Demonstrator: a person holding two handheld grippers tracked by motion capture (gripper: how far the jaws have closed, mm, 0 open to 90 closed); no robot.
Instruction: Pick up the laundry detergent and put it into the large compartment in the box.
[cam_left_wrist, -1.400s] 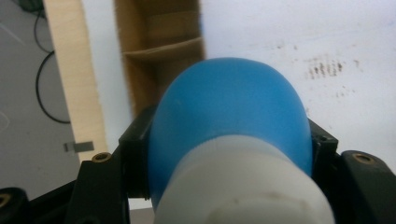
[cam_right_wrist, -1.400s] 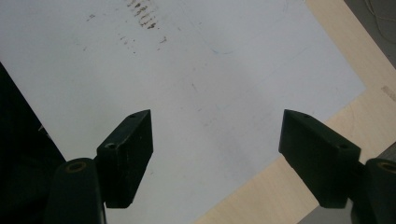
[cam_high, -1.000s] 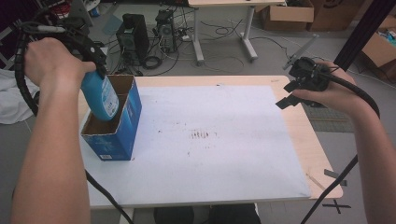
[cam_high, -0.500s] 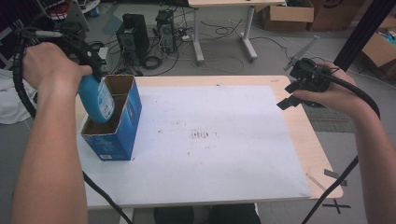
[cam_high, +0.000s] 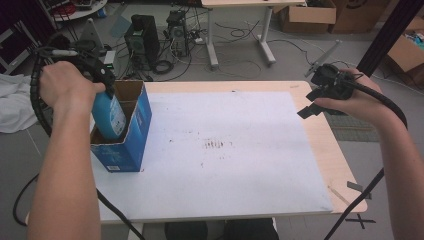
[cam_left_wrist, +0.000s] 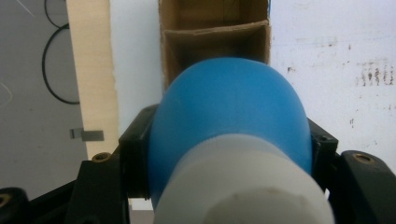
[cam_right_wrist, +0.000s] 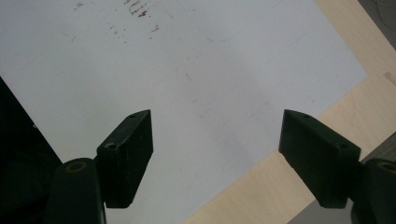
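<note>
My left gripper (cam_high: 102, 82) pinches a blue bottle (cam_high: 109, 116), partly lowered into the open blue box (cam_high: 131, 145). Next, I judge: sink it, release. My right gripper (cam_right_wrist: 217, 154) hangs spread, empty.

A pale wooden table (cam_high: 345, 165) is standing in front of the person, its bare edge showing along the right side and the far side. A large white sheet (cam_high: 240, 150) is lying flat on it, covering nearly the whole top, and is carrying a patch of small dark smudges (cam_high: 216, 145) near its middle. A blue cardboard box (cam_high: 125, 135) is sitting upright on the sheet's left part, close to the table's left edge, its top open with brown flaps showing. Two small strips of dark tape (cam_high: 356, 187) are sticking to the wood near the right front corner.
</note>
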